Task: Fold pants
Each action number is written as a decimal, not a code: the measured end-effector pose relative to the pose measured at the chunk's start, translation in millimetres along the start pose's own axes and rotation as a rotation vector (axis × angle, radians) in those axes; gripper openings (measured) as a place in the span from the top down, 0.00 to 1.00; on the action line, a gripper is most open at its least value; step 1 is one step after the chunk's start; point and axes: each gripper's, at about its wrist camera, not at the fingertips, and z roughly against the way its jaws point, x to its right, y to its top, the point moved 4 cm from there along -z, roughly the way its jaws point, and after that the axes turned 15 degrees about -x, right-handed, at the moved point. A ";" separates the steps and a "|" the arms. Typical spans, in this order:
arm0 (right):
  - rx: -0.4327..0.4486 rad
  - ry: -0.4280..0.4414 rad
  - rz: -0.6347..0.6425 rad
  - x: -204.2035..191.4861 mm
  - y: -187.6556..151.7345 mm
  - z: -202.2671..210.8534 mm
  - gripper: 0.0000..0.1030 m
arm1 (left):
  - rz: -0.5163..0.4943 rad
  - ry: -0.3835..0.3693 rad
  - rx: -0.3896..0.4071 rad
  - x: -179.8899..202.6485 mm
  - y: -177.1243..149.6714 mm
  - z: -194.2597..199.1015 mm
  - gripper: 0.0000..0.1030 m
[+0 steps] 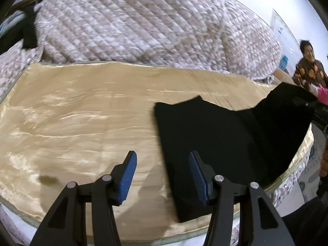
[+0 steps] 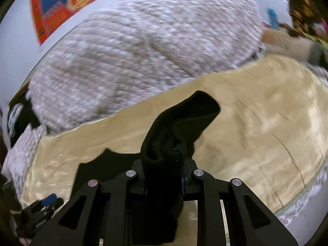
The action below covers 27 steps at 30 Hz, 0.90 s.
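The black pants (image 1: 225, 135) lie on a shiny tan sheet (image 1: 82, 112), at the right of the left wrist view, with their right end lifted. My left gripper (image 1: 162, 176) is open and empty, its blue pads (image 1: 128, 176) just left of the pants' near edge. My right gripper (image 2: 164, 176) is shut on a bunched end of the pants (image 2: 180, 127) and holds it above the sheet. The left gripper (image 2: 41, 205) shows at the lower left of the right wrist view.
A quilted pale blanket (image 1: 133, 24) is heaped behind the sheet. A person in a patterned top (image 1: 309, 67) stands at the far right. Dark clothing (image 1: 26, 30) lies at the back left. The bed's edge (image 1: 297, 164) runs close on the right.
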 end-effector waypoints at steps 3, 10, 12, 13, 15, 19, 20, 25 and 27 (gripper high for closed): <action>-0.005 0.025 0.077 -38.0 0.7 0.7 0.80 | 0.034 0.011 0.003 -13.2 -1.2 2.6 0.46; -0.103 0.102 0.244 -123.9 -32.4 -36.1 0.80 | 0.092 0.037 0.001 -36.9 -5.2 7.3 0.46; -0.162 0.127 0.284 -144.8 -50.3 -57.8 0.80 | 0.111 0.040 0.000 -44.3 -5.6 8.8 0.46; -0.189 0.134 0.306 -152.5 -60.5 -66.9 0.80 | 0.117 0.041 -0.002 -46.7 -6.2 9.2 0.46; -0.253 0.132 0.352 -166.3 -82.7 -89.3 0.80 | 0.124 0.038 -0.007 -49.5 -8.4 9.2 0.46; -0.300 0.116 0.376 -168.5 -99.7 -105.0 0.80 | 0.121 0.012 -0.020 -48.7 -10.7 9.2 0.46; -0.294 0.110 0.376 -169.5 -98.3 -103.6 0.80 | 0.121 0.011 -0.018 -48.4 -11.1 10.1 0.46; -0.284 0.089 0.399 -176.9 -99.1 -104.6 0.79 | 0.129 0.001 -0.005 -49.3 -9.2 14.5 0.46; -0.273 0.082 0.397 -178.3 -101.9 -103.1 0.79 | 0.123 0.001 0.004 -49.3 -8.7 16.3 0.46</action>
